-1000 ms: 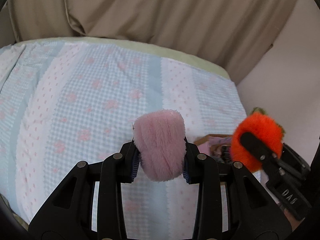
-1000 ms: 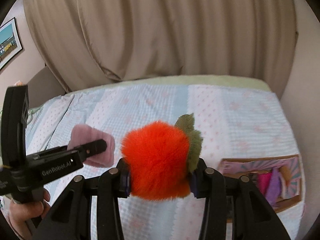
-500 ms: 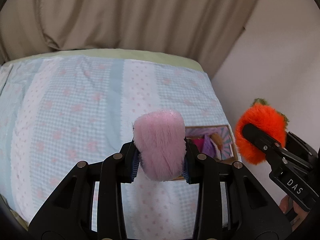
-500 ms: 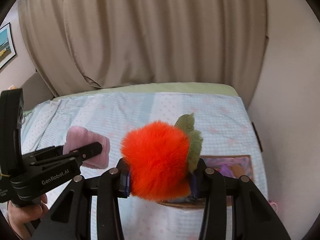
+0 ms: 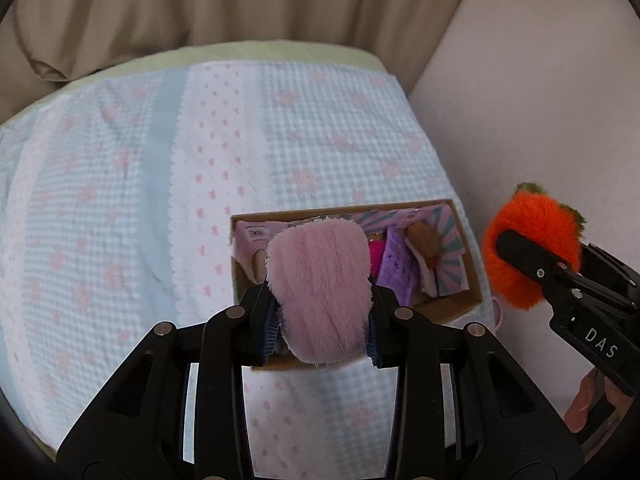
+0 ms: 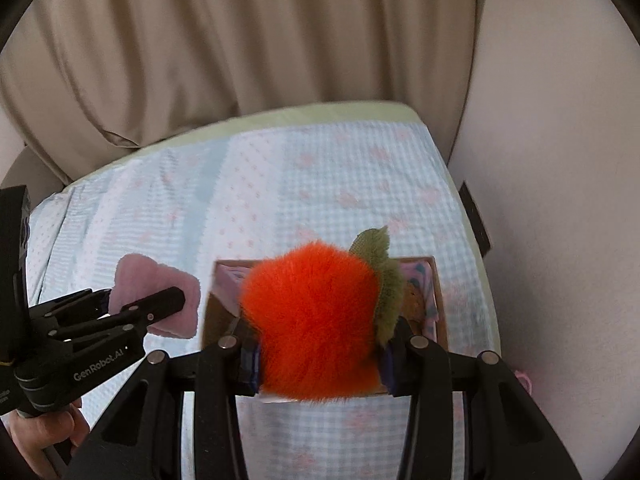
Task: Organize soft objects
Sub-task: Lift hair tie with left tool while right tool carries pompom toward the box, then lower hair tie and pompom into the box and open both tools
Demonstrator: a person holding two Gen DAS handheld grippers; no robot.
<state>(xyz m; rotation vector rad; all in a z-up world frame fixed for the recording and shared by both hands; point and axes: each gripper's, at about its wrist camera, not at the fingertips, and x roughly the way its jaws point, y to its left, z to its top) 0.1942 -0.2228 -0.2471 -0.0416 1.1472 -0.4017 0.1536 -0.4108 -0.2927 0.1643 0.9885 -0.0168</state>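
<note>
My left gripper (image 5: pixel 322 328) is shut on a pink fluffy toy (image 5: pixel 320 288) and holds it above the near end of an open cardboard box (image 5: pixel 472 280) on the bed. My right gripper (image 6: pixel 318 360) is shut on an orange fluffy toy (image 6: pixel 316 320) with a green leaf (image 6: pixel 384 280), above the same box (image 6: pixel 438 292). The box holds several soft items, pink, purple and brown. The orange toy also shows at the right of the left wrist view (image 5: pixel 528 240). The pink toy shows at the left of the right wrist view (image 6: pixel 160 292).
The bed has a light blue and white cover with pink flowers (image 5: pixel 120 200). Beige curtains (image 6: pixel 240 40) hang behind it. A pale wall (image 6: pixel 560 160) runs along the bed's right side, close to the box.
Both grippers have swung right with their toys. The box has come from the right edge of the views to lie beneath both toys.
</note>
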